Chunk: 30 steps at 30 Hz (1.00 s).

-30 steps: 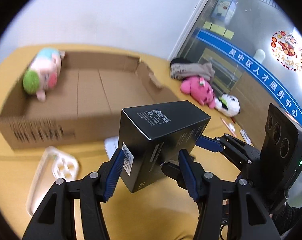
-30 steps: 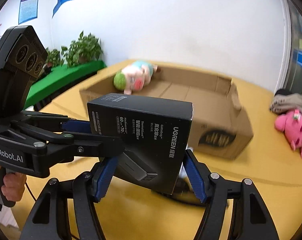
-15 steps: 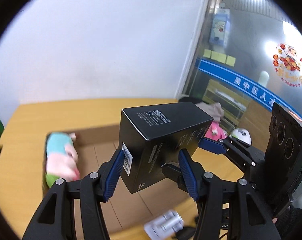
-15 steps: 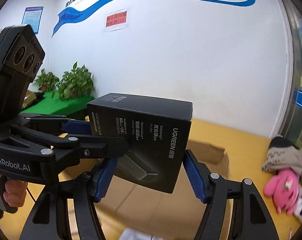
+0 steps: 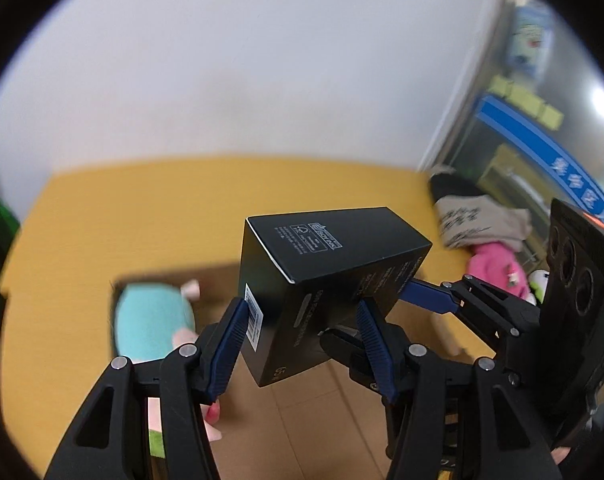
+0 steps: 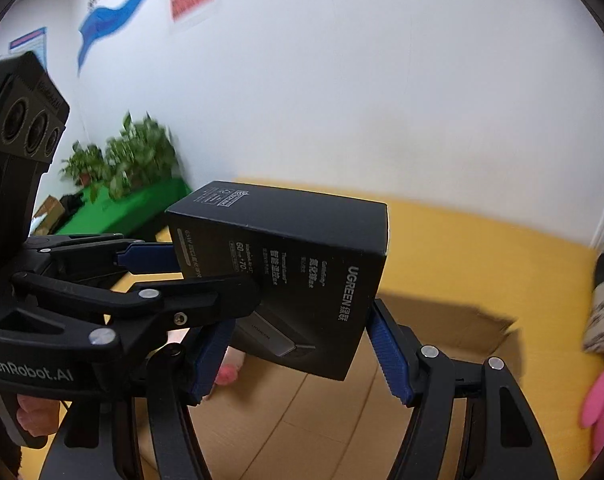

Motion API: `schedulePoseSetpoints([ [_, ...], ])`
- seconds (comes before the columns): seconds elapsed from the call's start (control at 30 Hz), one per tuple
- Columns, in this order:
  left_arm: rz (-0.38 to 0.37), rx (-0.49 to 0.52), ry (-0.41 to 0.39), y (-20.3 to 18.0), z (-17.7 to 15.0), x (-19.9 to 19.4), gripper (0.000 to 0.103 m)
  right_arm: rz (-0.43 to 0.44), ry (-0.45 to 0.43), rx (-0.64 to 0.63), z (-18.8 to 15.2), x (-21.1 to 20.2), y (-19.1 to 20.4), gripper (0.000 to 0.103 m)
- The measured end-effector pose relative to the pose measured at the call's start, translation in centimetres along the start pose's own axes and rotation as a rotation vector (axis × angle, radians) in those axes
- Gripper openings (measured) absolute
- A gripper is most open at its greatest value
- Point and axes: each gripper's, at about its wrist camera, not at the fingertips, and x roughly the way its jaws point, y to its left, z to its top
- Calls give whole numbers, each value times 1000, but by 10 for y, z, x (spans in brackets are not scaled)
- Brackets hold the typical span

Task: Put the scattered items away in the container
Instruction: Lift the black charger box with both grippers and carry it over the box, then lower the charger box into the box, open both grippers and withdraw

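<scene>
Left wrist view: both grippers clamp one black carton (image 5: 325, 292) in the air above an open cardboard box (image 5: 321, 412). The left gripper (image 5: 302, 348) pinches its lower sides; the right gripper (image 5: 385, 308) pinches it from the right. The cardboard box sits on a yellow table (image 5: 142, 216) before a white wall (image 5: 242, 80). Inside the box lies a teal-and-pink plush (image 5: 154, 328). Right of the box, a pink plush (image 5: 493, 264) and grey cloth (image 5: 477, 220) rest on the table. Right wrist view shows potted plants (image 6: 122, 160) left of the carton.

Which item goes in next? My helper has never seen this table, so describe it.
Over the cardboard box on the yellow table, both claws, left and right, grip one black carton. Unlike the soft toys nearby, it is hard-edged, with white UGREEN lettering and a barcode.
</scene>
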Motion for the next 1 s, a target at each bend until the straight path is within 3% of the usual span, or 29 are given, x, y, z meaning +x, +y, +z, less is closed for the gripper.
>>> schedulePoseSetpoints([
  [0.1, -2, -45, 105, 13, -7, 47, 57, 9, 91, 26, -15, 42, -16, 72],
  [0.27, 28, -50, 209, 21, -15, 94, 57, 20, 221, 93, -37, 92, -43, 72],
  [0.53, 85, -69, 282, 32, -17, 132, 54, 53, 312, 188, -55, 136, -63, 72],
  [0.63, 49, -59, 223, 27, -14, 114, 55, 72, 290, 201, -55, 132, -62, 74],
  [0.77, 68, 15, 141, 12, -12, 74, 56, 56, 230, 175, -52, 99, -63, 84],
  [0.9, 44, 84, 71, -5, -42, 15, 59, 80, 169, 166, -60, 36, -69, 94],
  [1.0, 50, 80, 55, -1, -81, -25, 63, 71, 130, 180, -87, -23, -78, 97],
])
